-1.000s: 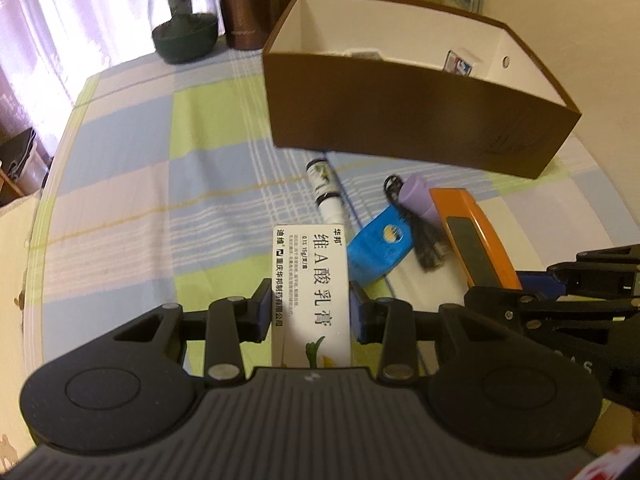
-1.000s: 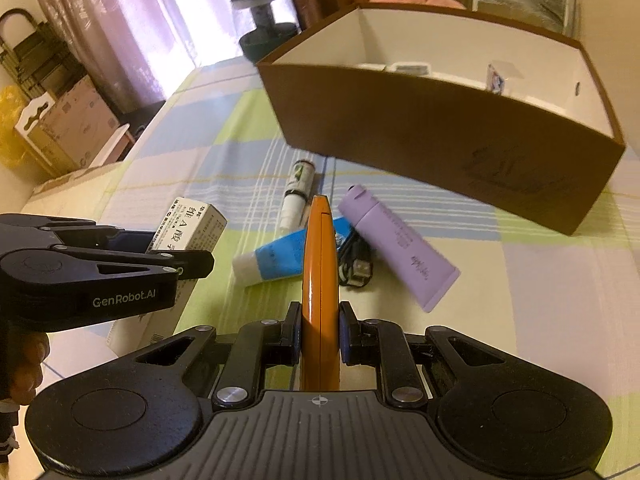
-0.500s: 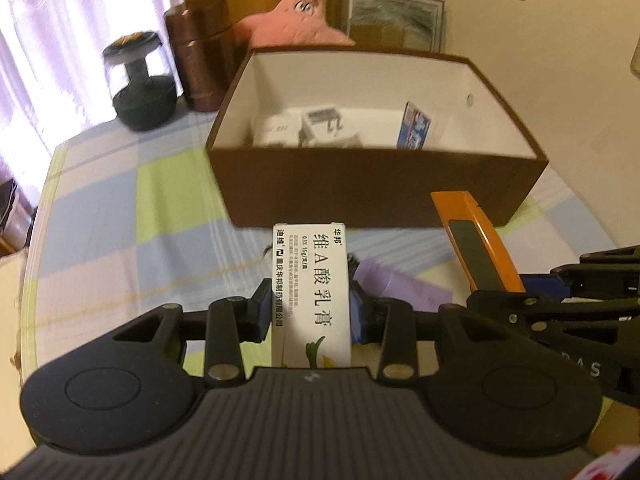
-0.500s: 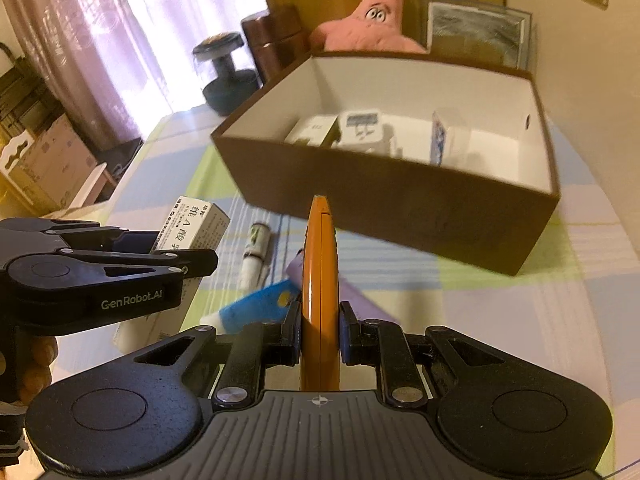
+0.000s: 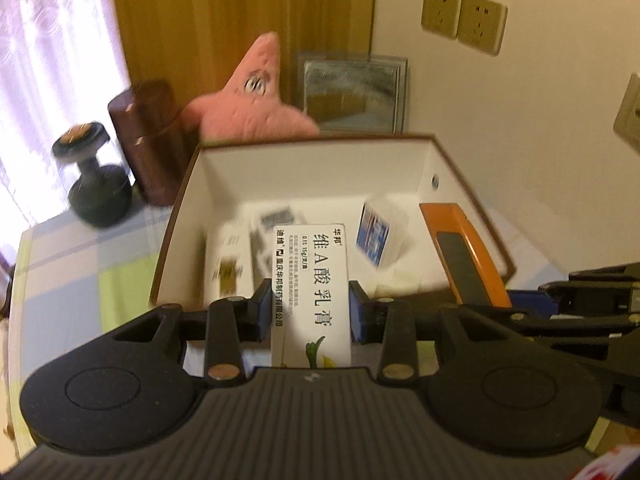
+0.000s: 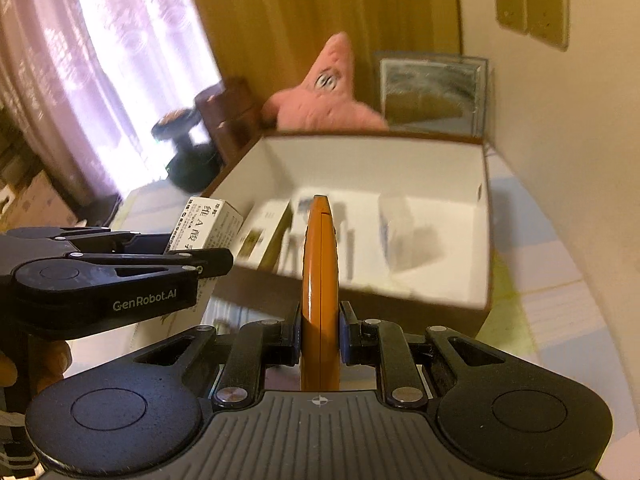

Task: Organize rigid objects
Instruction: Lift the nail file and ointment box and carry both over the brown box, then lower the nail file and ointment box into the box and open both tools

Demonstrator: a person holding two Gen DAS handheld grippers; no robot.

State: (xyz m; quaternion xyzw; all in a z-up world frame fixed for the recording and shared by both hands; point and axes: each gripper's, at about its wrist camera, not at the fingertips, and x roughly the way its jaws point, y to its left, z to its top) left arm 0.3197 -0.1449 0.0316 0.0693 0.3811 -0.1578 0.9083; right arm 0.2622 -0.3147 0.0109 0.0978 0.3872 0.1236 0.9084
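1. Now, the left gripper (image 5: 311, 314) has its jaws clamped on the sides of a white medicine carton (image 5: 311, 280) printed with Chinese text, held lengthwise and poking out over the near wall of the brown box (image 5: 468, 176).
2. Over on the right, the right gripper (image 6: 319, 334) has its jaws squeezed tight on an orange flat tool (image 6: 319, 276), held on edge, its tip reaching over the box's near wall.
3. From the left wrist camera, that orange tool (image 5: 464, 256) shows a black strip down its face and sits just right of the carton, over the box's right side.
4. From the right wrist camera, the left gripper (image 6: 200, 258) comes in from the left with the carton (image 6: 208, 224) sticking out ahead of it, near the box's left corner (image 6: 224, 188).
5. Inside the white-lined box: a small blue-and-white packet (image 5: 378, 236) leaning on edge toward the right, and pale cartons (image 5: 236, 256) on the left floor, all blurred.
6. Behind the box stands a pink starfish plush (image 5: 256, 104), a framed picture (image 5: 352, 92) against the wall, and a dark brown cylinder (image 5: 148, 140).
7. Further left, a black dumbbell (image 5: 94, 184) sits on the checked cloth of the desk (image 5: 80, 264).
8. Wall sockets (image 5: 464, 18) sit high on the right; curtains (image 6: 100, 80) glow on the left.
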